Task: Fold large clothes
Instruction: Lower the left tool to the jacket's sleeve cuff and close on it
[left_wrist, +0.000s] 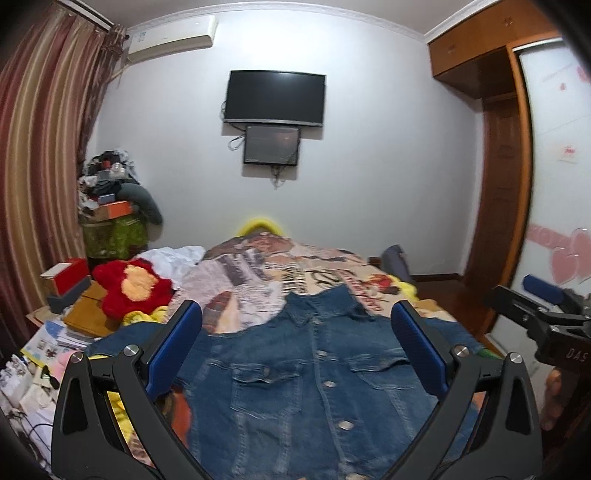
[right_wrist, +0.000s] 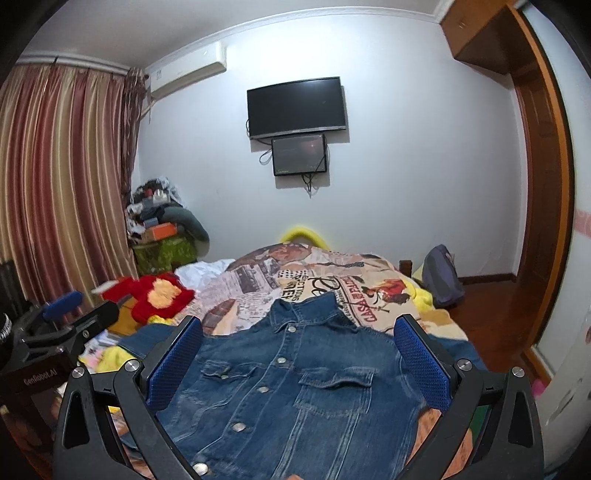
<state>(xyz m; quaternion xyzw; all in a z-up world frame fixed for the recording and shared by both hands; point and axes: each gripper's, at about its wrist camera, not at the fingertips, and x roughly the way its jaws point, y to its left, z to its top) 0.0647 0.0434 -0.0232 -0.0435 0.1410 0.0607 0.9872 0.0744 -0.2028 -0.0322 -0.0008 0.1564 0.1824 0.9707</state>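
From your left wrist, the denim jacket (left_wrist: 310, 373) lies front-up on the bed (left_wrist: 258, 266), collar away; your left gripper (left_wrist: 295, 354) gapes empty above it.

From your right wrist, your right gripper (right_wrist: 299, 358) (equally wide, empty) hovers no nearer.

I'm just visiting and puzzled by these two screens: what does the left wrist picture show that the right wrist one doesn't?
Only the left wrist view shows the white wardrobe door with pink hearts and the papers and books beside the bed. Only the right wrist view shows the grey backpack fully, on the floor. Both show the denim jacket spread buttoned on the bed, the television, the striped curtain, the red plush toy, and both open grippers, left gripper and right gripper.
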